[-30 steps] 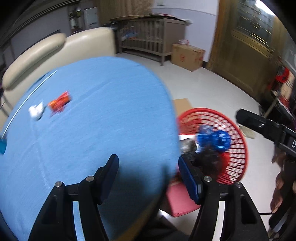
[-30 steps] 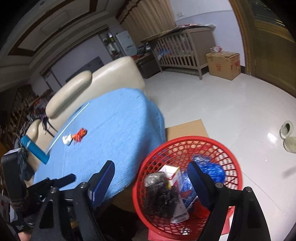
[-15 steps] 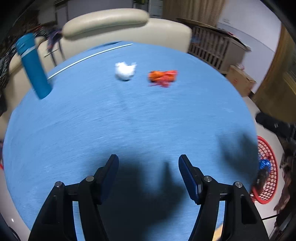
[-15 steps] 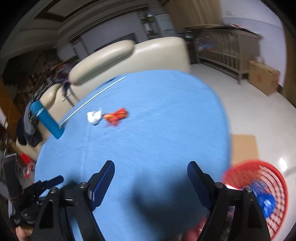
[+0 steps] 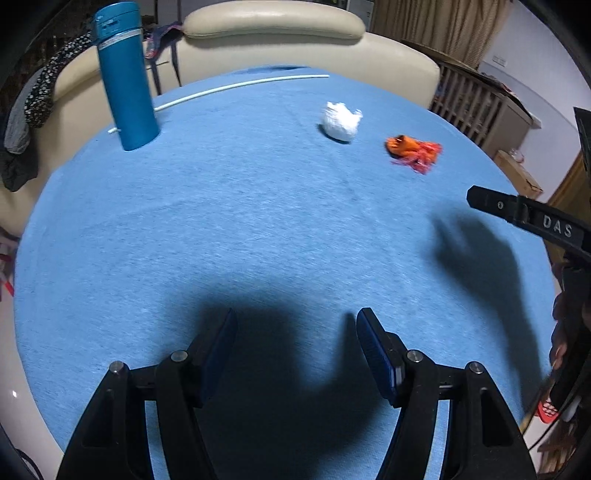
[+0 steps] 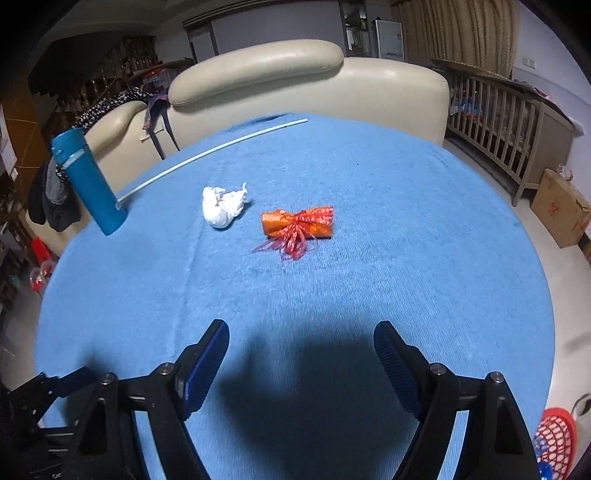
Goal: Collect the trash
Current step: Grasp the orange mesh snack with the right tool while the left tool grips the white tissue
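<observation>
I am seeing bare blue tablecloth [image 6: 369,280] lying open ahead of both grippers up to the crumpled white tissue [image 6: 221,206] and orange ribbon-tied wrapper [image 6: 297,225]; only the tall teal bottle [image 6: 90,184] is standing far left.

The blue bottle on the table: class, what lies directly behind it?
Behind the blue bottle a thin white rod runs across the blue tablecloth; the bottle covers part of it near one end. Beyond stands a cream sofa draped with clothes.

Dim overhead indoor light throws dark gripper shadows onto the blue tablecloth [image 5: 258,221]; fisheye edges curve and blacken.
</observation>
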`<state>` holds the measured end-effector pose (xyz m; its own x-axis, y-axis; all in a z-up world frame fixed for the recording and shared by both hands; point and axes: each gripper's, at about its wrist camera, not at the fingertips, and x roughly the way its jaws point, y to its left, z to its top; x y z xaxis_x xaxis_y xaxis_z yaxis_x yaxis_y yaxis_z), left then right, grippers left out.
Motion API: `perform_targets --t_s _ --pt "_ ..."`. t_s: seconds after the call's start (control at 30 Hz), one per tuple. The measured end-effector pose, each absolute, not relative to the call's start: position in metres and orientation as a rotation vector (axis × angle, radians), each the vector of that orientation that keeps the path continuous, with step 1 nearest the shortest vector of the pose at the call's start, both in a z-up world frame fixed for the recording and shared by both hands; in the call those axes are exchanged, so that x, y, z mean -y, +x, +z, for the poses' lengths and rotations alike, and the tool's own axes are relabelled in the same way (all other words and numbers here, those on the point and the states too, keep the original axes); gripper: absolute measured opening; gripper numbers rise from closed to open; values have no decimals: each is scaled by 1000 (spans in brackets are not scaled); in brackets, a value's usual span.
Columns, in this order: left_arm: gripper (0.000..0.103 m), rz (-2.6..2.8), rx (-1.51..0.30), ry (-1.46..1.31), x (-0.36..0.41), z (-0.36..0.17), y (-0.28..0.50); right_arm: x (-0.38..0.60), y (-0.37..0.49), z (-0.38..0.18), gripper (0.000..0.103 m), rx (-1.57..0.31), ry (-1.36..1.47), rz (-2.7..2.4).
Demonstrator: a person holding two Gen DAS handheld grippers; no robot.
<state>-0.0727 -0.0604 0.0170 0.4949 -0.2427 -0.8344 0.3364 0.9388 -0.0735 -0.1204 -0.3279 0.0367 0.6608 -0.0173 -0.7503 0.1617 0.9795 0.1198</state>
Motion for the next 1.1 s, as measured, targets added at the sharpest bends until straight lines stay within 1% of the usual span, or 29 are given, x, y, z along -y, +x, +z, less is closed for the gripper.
perform_targets --t_s 0.07,0.13,0.27,0.47,0.77,0.8,0.83,0.97,1.1 --pt "68 -342 -997 98 54 15 -70 327 -106 36 83 -851 167 -111" --pt "71 -335 -988 95 52 14 -70 327 -92 37 83 -855 152 -110" --pt "72 -332 -975 86 50 14 -69 327 -58 34 83 -864 131 -113" --pt "75 -334 -962 125 53 14 -71 330 -18 33 83 -861 149 -142" --pt "76 -347 -997 57 49 18 -52 334 13 16 83 -890 177 -151" --pt "76 -347 -1000 50 49 19 -47 335 14 13 79 -891 189 -143" --pt "76 -346 -1000 48 50 20 -44 337 14 12 68 -891 197 -142" --pt "76 -348 -976 56 61 29 -26 348 6 11 68 -872 244 -131" --pt "76 -376 -952 64 89 40 -1 358 -18 13 68 -844 269 -128"
